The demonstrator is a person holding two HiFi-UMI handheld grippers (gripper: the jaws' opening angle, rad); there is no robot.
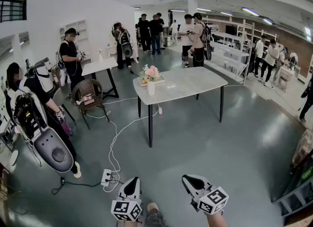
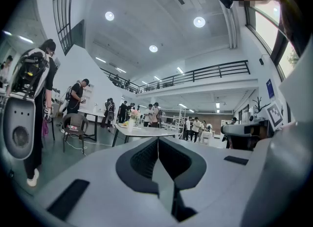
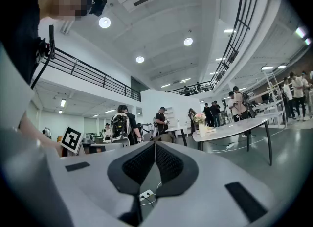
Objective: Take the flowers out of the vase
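Head view takes in the whole room from above. At lower left a power strip (image 1: 106,176) lies on the grey floor with a white cable (image 1: 115,143) running up toward the table (image 1: 195,81). Just right of the strip the left gripper (image 1: 132,181) is held level, and beside it the right gripper (image 1: 188,179); both are well short of the table. The pink flowers (image 1: 150,72) stand in a white vase (image 1: 151,88) near the table's left end, beside a shallow tray (image 1: 159,80).

Left gripper view adds what the head view cannot: the 2 black pads of the left gripper (image 2: 158,139) meet in a closed seam with nothing between them. Far off, left of that seam, the flowers (image 2: 134,113) show small above the tabletop (image 2: 146,132).

Right gripper view shows the right gripper (image 3: 155,144) likewise pressed together and empty, with the power strip (image 3: 145,195) visible below the pads. Here the flowers (image 3: 199,118) and vase (image 3: 202,129) sit to the right of the seam, on the table (image 3: 234,125), untouched.
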